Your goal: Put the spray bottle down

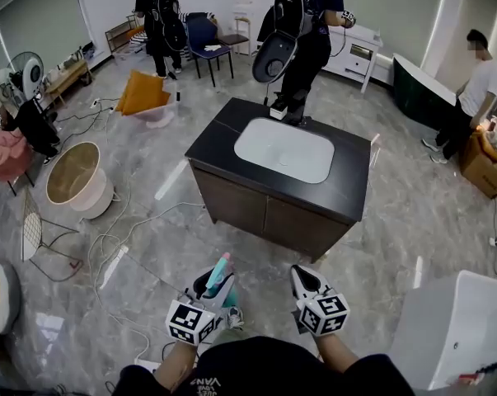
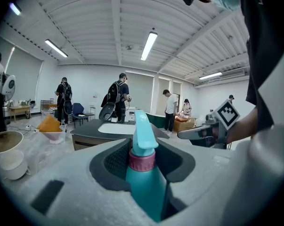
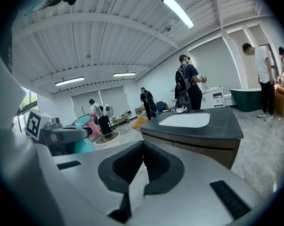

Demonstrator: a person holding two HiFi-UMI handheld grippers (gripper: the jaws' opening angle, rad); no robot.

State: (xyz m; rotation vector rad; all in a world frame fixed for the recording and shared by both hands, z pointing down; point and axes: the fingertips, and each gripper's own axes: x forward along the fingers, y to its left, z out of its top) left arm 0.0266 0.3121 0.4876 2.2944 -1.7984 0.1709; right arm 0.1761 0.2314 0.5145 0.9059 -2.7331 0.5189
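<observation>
So far nothing of the putting-down is done: the spray bottle [image 2: 142, 173] is off any surface, clamped in your left gripper [image 1: 216, 285]. Its jaws press on the teal body just below the pink collar [image 2: 142, 160], and the nozzle stands upright above them.

What is left, as I judge it, is the whole placement: bring the bottle over a surface, lower it until its base rests, then let go. The likeliest spot is the black-topped cabinet [image 1: 219, 139] with the white basin [image 1: 283, 150]. It stands ahead of you, well apart from both grippers, with bare floor between.

Your right gripper [image 1: 306, 283] carries nothing; its jaws are pressed together with no object between the pads.

Both hands sit low and close to your body, side by side. Each gripper points forward toward the cabinet and tips only slightly down, with the marker cubes facing up at you. The bottle rides upright in that pose, so a level left wrist should let the base meet the surface flat.
</observation>
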